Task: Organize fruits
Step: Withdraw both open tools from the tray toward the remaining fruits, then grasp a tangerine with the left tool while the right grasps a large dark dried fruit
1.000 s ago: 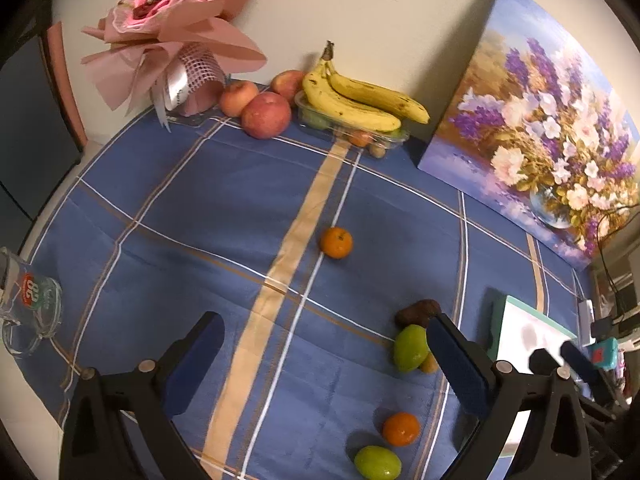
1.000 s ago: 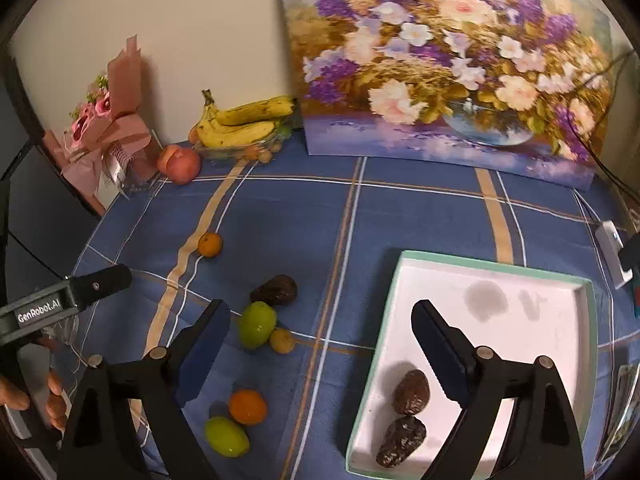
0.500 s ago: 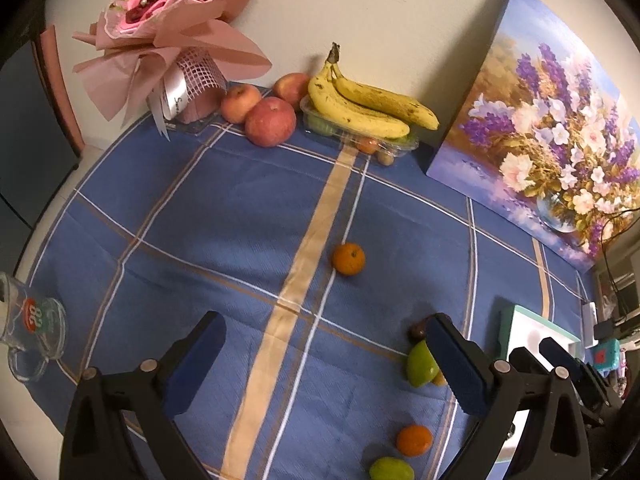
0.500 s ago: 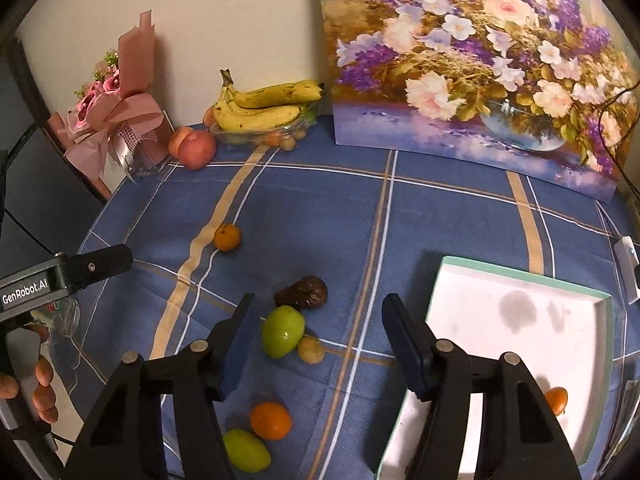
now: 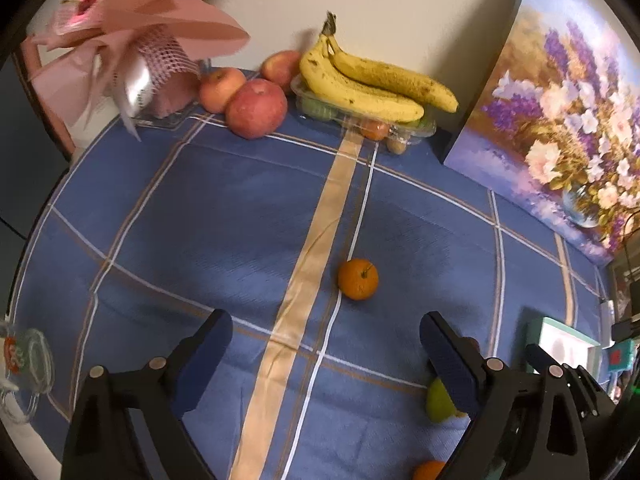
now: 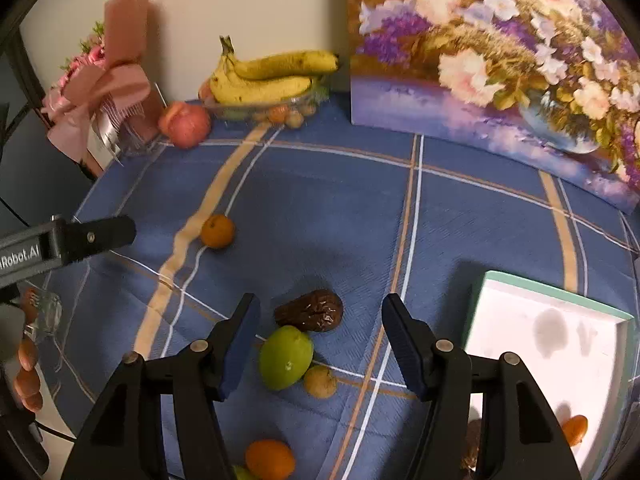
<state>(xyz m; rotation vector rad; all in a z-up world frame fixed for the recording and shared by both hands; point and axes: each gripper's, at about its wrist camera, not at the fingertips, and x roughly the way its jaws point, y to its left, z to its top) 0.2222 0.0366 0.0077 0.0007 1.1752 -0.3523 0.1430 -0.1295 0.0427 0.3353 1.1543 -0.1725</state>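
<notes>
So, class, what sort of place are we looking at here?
Most likely a table in a home, perhaps a dining or living room: a blue checked tablecloth, a wrapped bouquet and a flower painting leaning against the wall, with bananas and loose fruit laid out.

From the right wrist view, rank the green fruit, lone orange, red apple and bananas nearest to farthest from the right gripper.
1. Green fruit, between the right gripper's open fingers.
2. Lone orange, mid-cloth, to the left.
3. Red apple, far left by the bouquet.
4. Bananas, against the back wall.

right hand-held gripper narrowed (nothing gripped); both dropped nearer the fruit
</notes>
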